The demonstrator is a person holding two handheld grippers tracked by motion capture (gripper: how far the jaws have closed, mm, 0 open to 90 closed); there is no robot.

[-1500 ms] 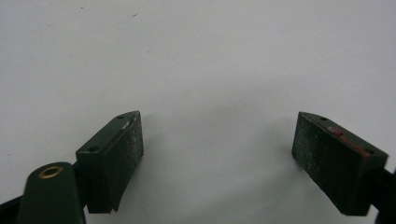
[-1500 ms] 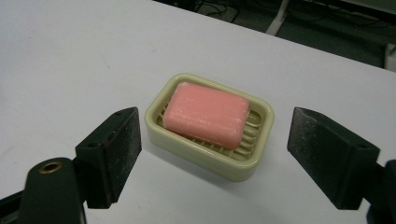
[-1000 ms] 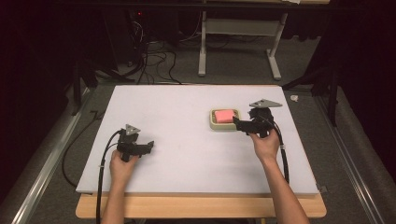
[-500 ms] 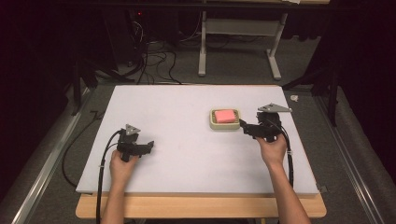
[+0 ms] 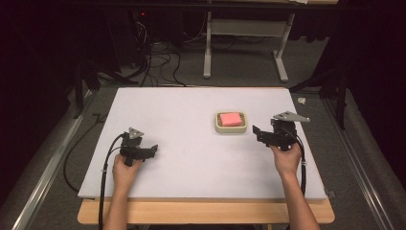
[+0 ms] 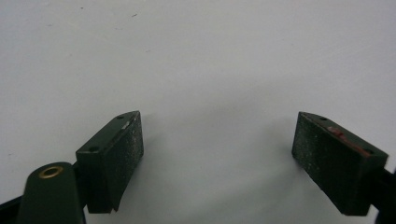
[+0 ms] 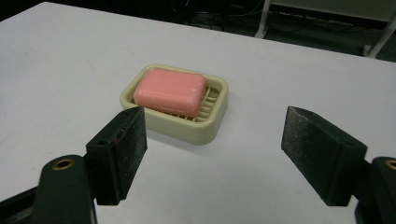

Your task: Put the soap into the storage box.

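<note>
Right gripper point(image 7: 215, 144): jaws spread wide, nothing between them, pointed toward the soap dish point(image 7: 177, 119) from just beside it on its right, apart from it. Same gripper in the high view point(image 5: 261, 134), held in the person's right hand point(image 5: 286, 158) near the table's right edge. Left gripper point(image 5: 152, 149) low over the white table point(image 5: 182, 158) at the near left, jaws also wide, bare surface between its pads point(image 6: 133, 140). Farther out, the cream dish holds a pink soap bar point(image 7: 170, 91), lying flat on the ribs. Beyond the table: cables point(image 5: 158, 62) on the floor.
</note>
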